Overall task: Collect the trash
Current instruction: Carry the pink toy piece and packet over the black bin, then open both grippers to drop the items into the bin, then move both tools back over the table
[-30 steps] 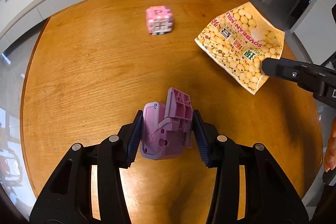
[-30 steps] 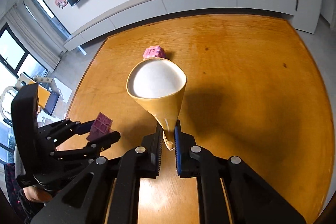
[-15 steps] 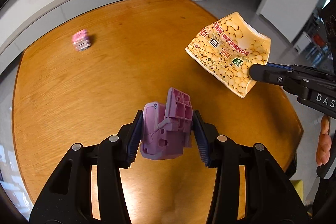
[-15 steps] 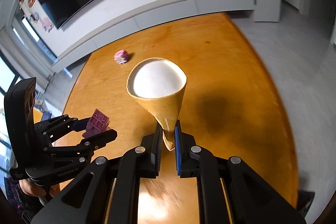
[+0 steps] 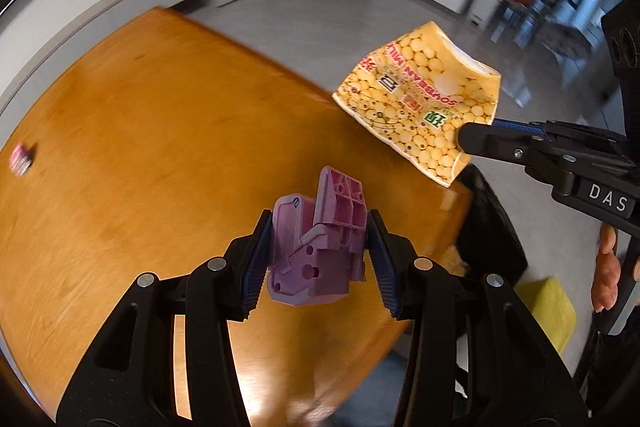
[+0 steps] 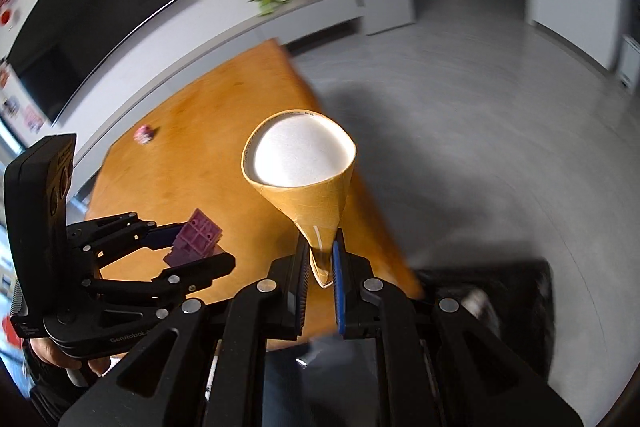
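Though blurry: wood table (image 5: 140, 147), grey floor (image 6: 480, 147).

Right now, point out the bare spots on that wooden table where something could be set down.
The round wooden table is bare across nearly its whole top, from the small pink cube near its far-left edge to the right edge. It is crowded only in the air above the near-right edge, where the purple plastic part and yellow soybean-print bag hang.

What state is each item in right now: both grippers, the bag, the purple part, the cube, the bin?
left gripper: shut on the purple plastic part, held above the table.
right gripper: shut on the soybean milk bag by its bottom end, mouth open, airborne.
pink cube: resting on the table, untouched.
black bin: on the floor beside the table edge, open.
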{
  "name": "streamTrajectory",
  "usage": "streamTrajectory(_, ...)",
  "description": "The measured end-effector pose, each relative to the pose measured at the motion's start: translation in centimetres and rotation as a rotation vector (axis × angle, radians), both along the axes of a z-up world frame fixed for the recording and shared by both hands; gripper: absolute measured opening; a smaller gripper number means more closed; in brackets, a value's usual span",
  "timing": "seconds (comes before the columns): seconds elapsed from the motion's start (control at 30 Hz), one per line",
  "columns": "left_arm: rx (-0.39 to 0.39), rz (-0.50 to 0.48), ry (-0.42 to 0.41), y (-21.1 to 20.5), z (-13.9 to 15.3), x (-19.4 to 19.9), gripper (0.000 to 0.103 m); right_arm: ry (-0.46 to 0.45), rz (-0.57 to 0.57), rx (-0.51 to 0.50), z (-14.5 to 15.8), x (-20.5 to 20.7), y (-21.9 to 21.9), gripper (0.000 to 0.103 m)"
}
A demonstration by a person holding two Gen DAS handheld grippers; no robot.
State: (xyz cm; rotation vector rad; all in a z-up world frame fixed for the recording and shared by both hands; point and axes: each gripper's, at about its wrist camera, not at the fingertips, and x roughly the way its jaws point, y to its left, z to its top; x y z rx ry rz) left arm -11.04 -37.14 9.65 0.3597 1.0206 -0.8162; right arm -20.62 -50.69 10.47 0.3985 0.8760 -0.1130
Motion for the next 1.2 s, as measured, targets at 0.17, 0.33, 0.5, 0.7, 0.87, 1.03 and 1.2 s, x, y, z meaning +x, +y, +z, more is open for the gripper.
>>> streamTrajectory(0.17, 0.029, -0.17, 0.02, -7.1, -1.9, -5.5, 0.046, 0.021, -0.121, -0.003, -2.1, -6.7, -4.1, 0.012)
streamTrajectory(0.33, 0.071, -0.315, 0.044, -12.1, -4.5, -10.8, 0.046, 0.114, -0.245, -0.028, -5.7, -11.6, -7.0, 0.012)
streamTrajectory(0.5, 0.147, -0.419, 0.072, -15.8, -8.6, -15.3, 0.089, 0.275, -0.365, -0.124, -10.2, -13.6, -9.3, 0.079)
streamTrajectory(0.7, 0.21, -0.432, 0.017, -17.1, -10.8, -16.6, 0.097, 0.235, -0.428, -0.091, -10.3, -14.4, -11.1, 0.079)
streamTrajectory(0.87, 0.179, -0.411, 0.004, -16.1, -9.7, -15.8, 0.097, 0.224, -0.399, -0.102, -9.2, -13.6, -10.3, 0.082)
streamTrajectory(1.03, 0.15, -0.363, -0.011, -13.9, -8.2, -14.8, 0.097, 0.203, -0.35, -0.123, -7.6, -11.2, -8.3, 0.082)
streamTrajectory(1.2, 0.119, -0.311, -0.011, -11.8, -7.0, -12.8, 0.097, 0.175, -0.235, -0.169, -5.4, -6.3, -4.1, 0.082)
